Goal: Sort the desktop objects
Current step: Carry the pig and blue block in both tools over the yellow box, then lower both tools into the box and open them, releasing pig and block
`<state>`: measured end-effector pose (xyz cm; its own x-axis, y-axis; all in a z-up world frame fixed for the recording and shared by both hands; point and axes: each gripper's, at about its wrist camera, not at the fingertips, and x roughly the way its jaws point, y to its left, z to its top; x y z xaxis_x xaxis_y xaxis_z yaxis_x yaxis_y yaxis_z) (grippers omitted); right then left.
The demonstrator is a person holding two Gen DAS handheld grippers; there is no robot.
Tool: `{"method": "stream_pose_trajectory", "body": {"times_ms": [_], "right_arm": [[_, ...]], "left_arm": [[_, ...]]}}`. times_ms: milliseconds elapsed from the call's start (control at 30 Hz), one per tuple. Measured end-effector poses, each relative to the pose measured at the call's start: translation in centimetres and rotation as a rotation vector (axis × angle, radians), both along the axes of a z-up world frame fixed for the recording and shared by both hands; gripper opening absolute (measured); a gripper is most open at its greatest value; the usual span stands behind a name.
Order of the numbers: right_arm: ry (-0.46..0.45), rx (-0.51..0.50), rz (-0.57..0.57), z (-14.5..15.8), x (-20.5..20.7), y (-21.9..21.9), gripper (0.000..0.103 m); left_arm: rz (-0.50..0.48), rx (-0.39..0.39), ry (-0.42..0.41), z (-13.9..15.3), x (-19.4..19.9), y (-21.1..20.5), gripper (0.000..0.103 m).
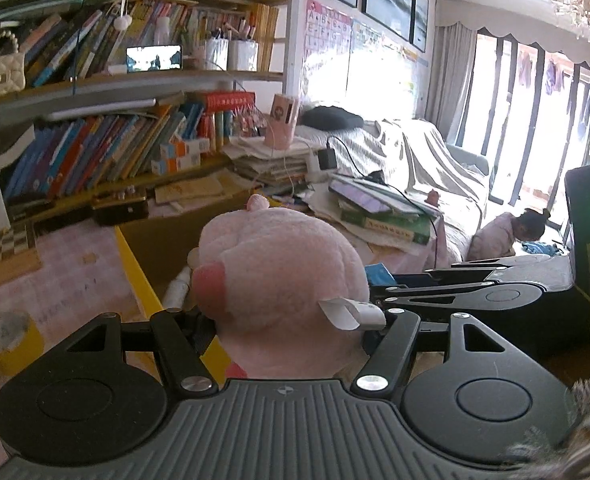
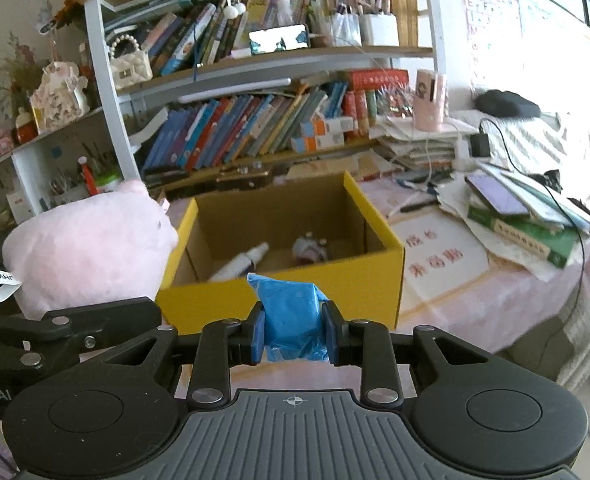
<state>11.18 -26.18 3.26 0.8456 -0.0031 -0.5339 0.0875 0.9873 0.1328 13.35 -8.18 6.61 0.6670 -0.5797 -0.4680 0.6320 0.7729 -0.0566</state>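
Bookshelves (image 2: 255, 120) crammed with leaning volumes are seen beyond both tongs, above a desk covered by a pink patterned cloth (image 2: 475, 292).

Left gripper (image 1: 291, 320): a pink plush toy (image 1: 279, 280) is clamped between its jaws, which stand part-way apart around the soft body. The toy fills the space directly ahead of the fingers and bulges above them; its white sewn tag (image 1: 343, 312) hangs at the right finger. In the right wrist view the same toy is seen to the left of the right tongs, raised beside the left wall of the box.

Right gripper (image 2: 295, 336): the jaws are drawn close together and are clamped on a crumpled blue plastic packet (image 2: 291, 312), which is pinched between the blue pads (image 2: 258, 336) and projects upward and forward from them.

A yellow cardboard box (image 2: 335, 292), open at the top, is placed straight ahead of the right tongs, its near wall just beyond the packet. Inside it, a white bottle (image 2: 243, 262) lies on its side, and a small, blurred item (image 2: 309, 248) is noted to the bottle's right. A stack of books and papers (image 2: 527, 224) is found ahead and to the right.
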Motion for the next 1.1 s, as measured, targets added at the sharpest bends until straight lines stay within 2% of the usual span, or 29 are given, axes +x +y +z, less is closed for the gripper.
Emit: {"method": "stream_pose_trajectory", "body": {"times_ms": [333, 667, 900, 1100], "right_arm": [[-0.019, -0.015, 0.032, 1.0, 5.0, -1.7, 0.029], [0.049, -0.050, 0.118, -0.1, 11.8, -2.8, 0.029], [0.189, -0.154, 0.240, -2.5, 17.7, -2.9, 0.029], [0.393, -0.281, 0.415, -6.0, 21.8, -2.6, 0.028]], "left_arm": [[0.015, -0.008, -0.017, 0.7, 4.8, -1.7, 0.064], [0.045, 0.010, -0.015, 0.1, 11.3, -3.6, 0.064], [0.030, 0.104, 0.021, -2.3, 16.3, -5.6, 0.064], [-0.056, 0.282, 0.084, -5.1, 19.4, -8.0, 0.064]]}}
